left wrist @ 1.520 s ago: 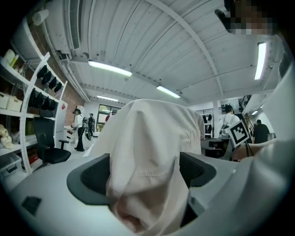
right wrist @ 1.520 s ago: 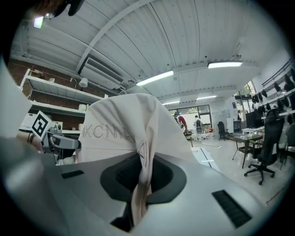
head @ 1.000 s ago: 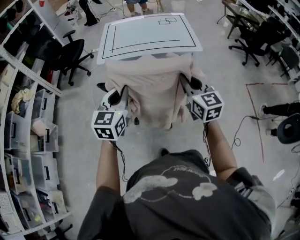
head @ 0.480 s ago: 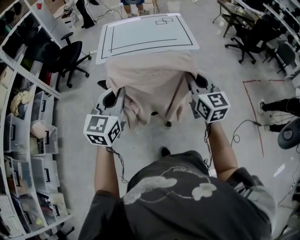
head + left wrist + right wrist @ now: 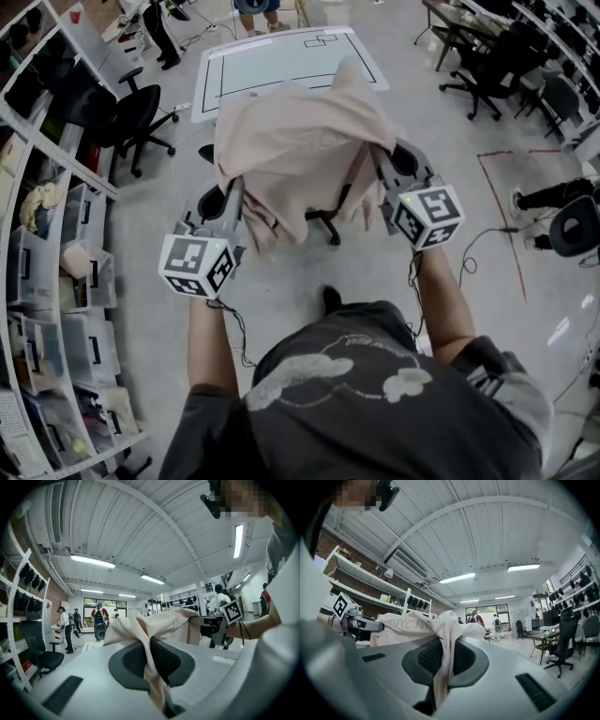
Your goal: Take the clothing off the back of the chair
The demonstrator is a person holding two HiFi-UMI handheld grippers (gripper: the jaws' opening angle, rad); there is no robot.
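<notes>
A pale pink garment (image 5: 295,141) hangs stretched between my two grippers, above the floor in front of the white table. My left gripper (image 5: 236,187) is shut on its left edge, and the cloth (image 5: 159,625) runs down between the pads (image 5: 136,660). My right gripper (image 5: 377,164) is shut on the right edge, where a fold (image 5: 445,630) passes between its pads (image 5: 429,660). Under the cloth only the chair's black base (image 5: 322,222) shows. The rest of the chair is hidden.
A white table (image 5: 281,70) with black outlines stands just beyond the garment. Storage shelves (image 5: 56,234) line the left side, with a black office chair (image 5: 141,117) near them. More chairs and desks (image 5: 487,66) stand at the upper right. Several people (image 5: 98,620) stand far off.
Both grippers have risen and drawn back toward me with the garment. The cloth has lifted and bunched higher, and the chair's base now shows beneath it.
</notes>
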